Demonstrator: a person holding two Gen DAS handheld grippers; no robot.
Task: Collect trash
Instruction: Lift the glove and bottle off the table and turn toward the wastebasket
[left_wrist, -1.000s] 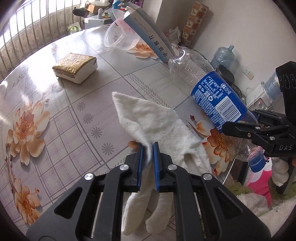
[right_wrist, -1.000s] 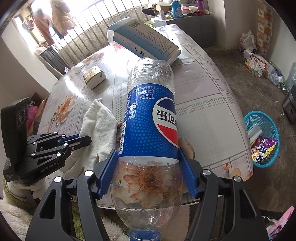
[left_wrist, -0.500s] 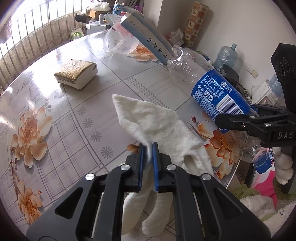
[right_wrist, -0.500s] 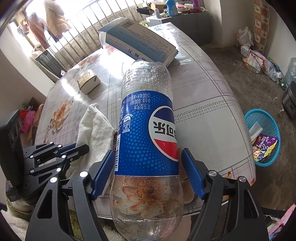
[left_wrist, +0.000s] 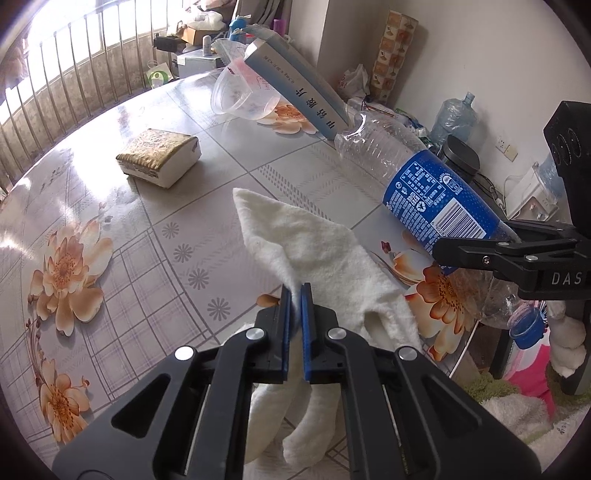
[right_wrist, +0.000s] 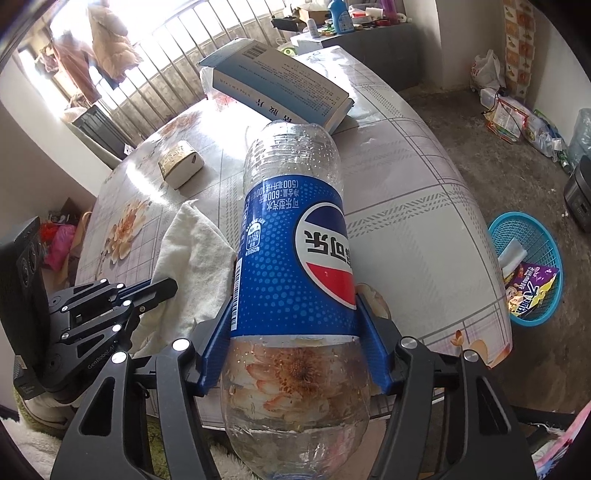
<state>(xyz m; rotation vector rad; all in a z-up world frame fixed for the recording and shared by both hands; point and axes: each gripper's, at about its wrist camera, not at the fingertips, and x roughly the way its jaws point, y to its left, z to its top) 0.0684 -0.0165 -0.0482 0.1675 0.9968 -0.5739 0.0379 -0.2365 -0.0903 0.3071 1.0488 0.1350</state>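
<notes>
Little has shifted since the earlier frame: the right gripper (right_wrist: 293, 332) has just been closing, its blue pads now pressing both sides of the bottle (right_wrist: 293, 236) at the lower edge of its label, neck toward the camera. Empty and thin-walled, the bottle should be light, slick and easily dented, so a hold on the labelled middle suits it. Clamped nearly shut, the left gripper (left_wrist: 294, 295) pinches a fold of the soft white cloth (left_wrist: 314, 251). Glossy floral tabletop (left_wrist: 110, 221) lies beneath; a blue basket (right_wrist: 528, 266) on the floor probably serves as the bin.
</notes>
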